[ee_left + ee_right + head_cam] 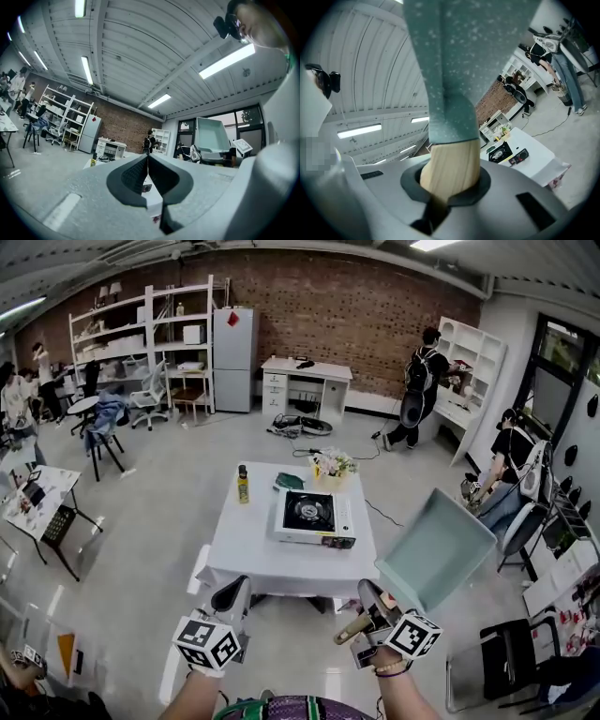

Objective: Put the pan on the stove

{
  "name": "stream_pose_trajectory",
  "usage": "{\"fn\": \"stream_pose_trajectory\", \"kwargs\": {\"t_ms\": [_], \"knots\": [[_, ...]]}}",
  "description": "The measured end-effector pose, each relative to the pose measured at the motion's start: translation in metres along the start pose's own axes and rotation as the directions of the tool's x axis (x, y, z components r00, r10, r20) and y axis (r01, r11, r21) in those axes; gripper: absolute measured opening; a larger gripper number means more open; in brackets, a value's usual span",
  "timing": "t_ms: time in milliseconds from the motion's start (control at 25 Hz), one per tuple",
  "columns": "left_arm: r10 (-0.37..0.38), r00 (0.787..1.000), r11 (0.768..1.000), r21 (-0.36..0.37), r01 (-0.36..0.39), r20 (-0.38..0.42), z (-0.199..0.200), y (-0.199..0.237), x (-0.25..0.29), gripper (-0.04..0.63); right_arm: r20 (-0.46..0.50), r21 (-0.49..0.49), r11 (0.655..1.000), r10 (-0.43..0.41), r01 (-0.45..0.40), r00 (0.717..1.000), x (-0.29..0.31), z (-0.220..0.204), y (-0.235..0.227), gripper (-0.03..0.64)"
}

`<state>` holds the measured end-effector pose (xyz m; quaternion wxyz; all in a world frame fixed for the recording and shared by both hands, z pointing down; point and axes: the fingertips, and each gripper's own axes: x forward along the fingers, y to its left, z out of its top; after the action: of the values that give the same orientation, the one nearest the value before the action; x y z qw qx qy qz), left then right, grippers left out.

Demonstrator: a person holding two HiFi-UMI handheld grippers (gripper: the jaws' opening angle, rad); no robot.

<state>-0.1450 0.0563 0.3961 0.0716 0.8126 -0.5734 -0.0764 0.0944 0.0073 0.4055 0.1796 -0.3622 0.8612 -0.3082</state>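
Fingers point(477, 188) (R) clamp pan handle point(451, 171).

1. A big open lab or studio room: a red brick back wall point(366, 320) spans the top of the head view, above a pale grey concrete floor point(159, 512).
2. Upper left: tall white open shelving point(122, 334), a white refrigerator point(232, 357) and black office chairs point(101, 432).
3. Centre: a white square table point(244, 545) holding a white tabletop gas stove point(312, 517).
4. Upper right: a person in dark clothes point(420, 390) stands at a white bookcase point(473, 371).
5. Long ceiling strip lights point(86, 70) run overhead in the left gripper view.

Grey tongs point(232, 596), black-and-white marker cubes point(208, 641), wristband point(389, 669)
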Motion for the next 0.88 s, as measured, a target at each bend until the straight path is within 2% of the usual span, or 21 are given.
{"fn": "stream_pose_trajectory", "kwargs": {"t_ms": [320, 480, 880], "knots": [[-0.033, 0.999, 0.999, -0.015, 0.033, 0.005, 0.0, 0.049, 0.025, 0.018, 0.013, -0.025, 1.0, -0.018, 0.018, 1.0, 0.056, -0.013, -0.004, 0.029], [-0.041, 0.999, 0.999, -0.025, 0.041, -0.002, -0.006, 0.068, 0.029, 0.018, 0.009, 0.009, 1.0, -0.009, 0.009, 1.0, 0.079, -0.018, 0.0, 0.029], [-0.036, 0.999, 0.998, -0.061, 0.035, -0.026, -0.021, 0.089, 0.041, 0.018, -0.048, 0.008, 1.0, -0.027, 0.027, 0.999, 0.11, -0.031, -0.009, 0.028]]}}
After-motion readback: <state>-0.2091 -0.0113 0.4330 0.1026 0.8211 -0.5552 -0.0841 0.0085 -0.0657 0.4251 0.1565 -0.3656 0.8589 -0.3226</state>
